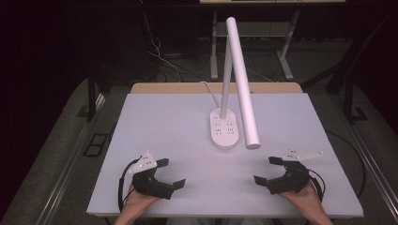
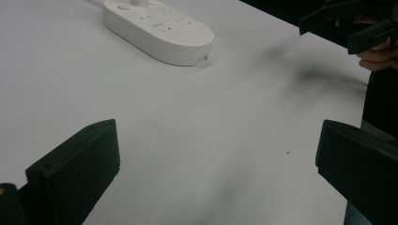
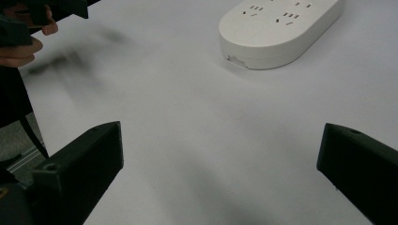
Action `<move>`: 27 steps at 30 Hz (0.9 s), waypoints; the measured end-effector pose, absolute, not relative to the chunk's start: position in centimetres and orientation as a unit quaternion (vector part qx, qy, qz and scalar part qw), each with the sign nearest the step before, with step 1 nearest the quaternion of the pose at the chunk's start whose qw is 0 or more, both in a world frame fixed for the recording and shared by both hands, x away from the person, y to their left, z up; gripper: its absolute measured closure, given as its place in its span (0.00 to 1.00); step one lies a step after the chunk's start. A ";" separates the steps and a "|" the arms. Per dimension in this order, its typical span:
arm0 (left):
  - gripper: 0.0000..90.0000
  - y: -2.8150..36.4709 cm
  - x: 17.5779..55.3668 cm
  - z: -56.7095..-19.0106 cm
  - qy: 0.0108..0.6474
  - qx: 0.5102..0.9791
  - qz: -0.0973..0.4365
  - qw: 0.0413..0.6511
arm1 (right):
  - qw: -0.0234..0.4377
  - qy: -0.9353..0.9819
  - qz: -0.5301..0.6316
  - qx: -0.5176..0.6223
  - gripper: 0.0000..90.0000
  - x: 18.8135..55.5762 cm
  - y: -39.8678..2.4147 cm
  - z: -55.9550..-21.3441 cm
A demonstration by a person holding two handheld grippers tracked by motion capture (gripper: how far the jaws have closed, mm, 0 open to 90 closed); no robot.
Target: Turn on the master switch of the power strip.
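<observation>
Lamp (image 1: 224, 126) mid-table, top-heavy, smooth plastic; I'd grip thin stem. Left gripper (image 1: 169, 173), right gripper (image 1: 267, 170) both wide open, empty, near front edge.

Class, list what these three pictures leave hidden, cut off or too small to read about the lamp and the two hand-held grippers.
- Lamp base: left gripper view, far end and stem cut by the top edge.
- Lamp base markings: high view, too small to read.
- Left hand-held gripper: high view, forearm cut by the bottom edge.
- Right hand-held gripper: left gripper view, cropped by the top right corner.
</observation>
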State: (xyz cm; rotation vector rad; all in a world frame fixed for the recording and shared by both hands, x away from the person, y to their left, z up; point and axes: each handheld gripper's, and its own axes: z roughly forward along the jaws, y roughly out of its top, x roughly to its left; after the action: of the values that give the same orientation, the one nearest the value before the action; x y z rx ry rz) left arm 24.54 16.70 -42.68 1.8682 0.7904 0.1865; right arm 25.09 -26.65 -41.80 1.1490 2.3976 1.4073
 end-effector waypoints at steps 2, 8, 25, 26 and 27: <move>0.00 16.7 24.6 -42.7 0.329 0.781 0.077 0.525 | 0.068 0.795 0.468 0.381 0.00 25.0 -26.7 -41.8; 0.00 16.8 24.6 -42.6 0.328 0.782 0.072 0.524 | 0.072 0.798 0.460 0.383 0.00 24.9 -26.8 -41.7; 0.00 16.4 24.9 -42.4 0.328 0.797 0.050 0.506 | 0.065 0.796 0.465 0.383 0.00 24.7 -27.3 -41.7; 0.00 16.4 24.9 -42.4 0.328 0.797 0.050 0.506 | 0.065 0.797 0.464 0.382 0.00 24.7 -27.3 -41.7; 0.00 16.4 24.9 -42.4 0.328 0.797 0.050 0.505 | 0.064 0.797 0.465 0.381 0.00 24.7 -27.3 -41.7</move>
State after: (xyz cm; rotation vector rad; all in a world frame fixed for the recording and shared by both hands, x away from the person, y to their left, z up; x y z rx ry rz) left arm 24.90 16.39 -42.39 1.9221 0.7926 0.1195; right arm 24.65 -27.28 -41.67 1.1517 2.4053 1.4029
